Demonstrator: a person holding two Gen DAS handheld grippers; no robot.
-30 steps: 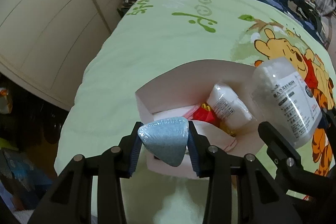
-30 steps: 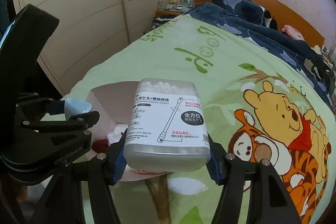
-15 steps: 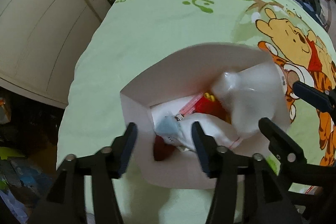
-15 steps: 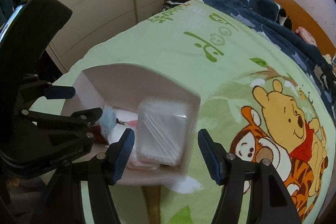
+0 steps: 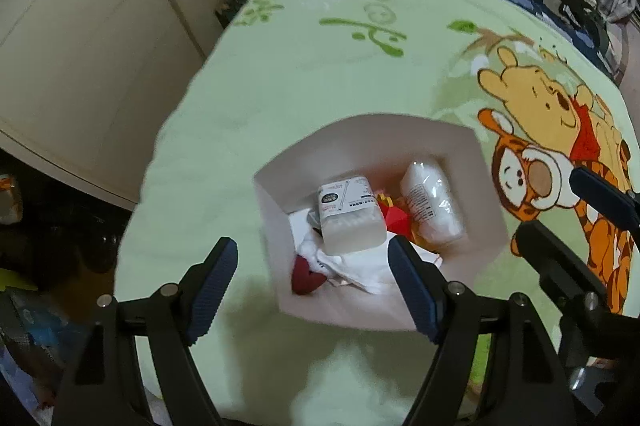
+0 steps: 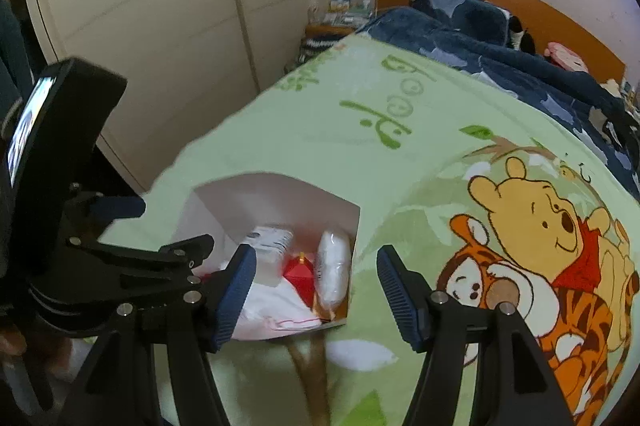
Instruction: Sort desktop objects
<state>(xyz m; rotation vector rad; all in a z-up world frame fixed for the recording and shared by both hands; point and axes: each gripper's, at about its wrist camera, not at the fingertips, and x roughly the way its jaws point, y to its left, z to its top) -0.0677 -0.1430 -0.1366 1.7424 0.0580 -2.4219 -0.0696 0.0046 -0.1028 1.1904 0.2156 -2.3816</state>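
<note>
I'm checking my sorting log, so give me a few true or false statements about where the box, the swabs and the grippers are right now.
1. The left gripper is open and holds nothing. True.
2. The swab case is clamped in the right gripper. False: it lies inside the white box, and the right gripper is open and empty.
3. The box sits on the green blanket. True.
4. The cotton pack lies on the blanket outside the box. False: it is in the box, to the right of the swab case in the left wrist view.
5. A red item shows between the swab case and the cotton pack. True.
</note>
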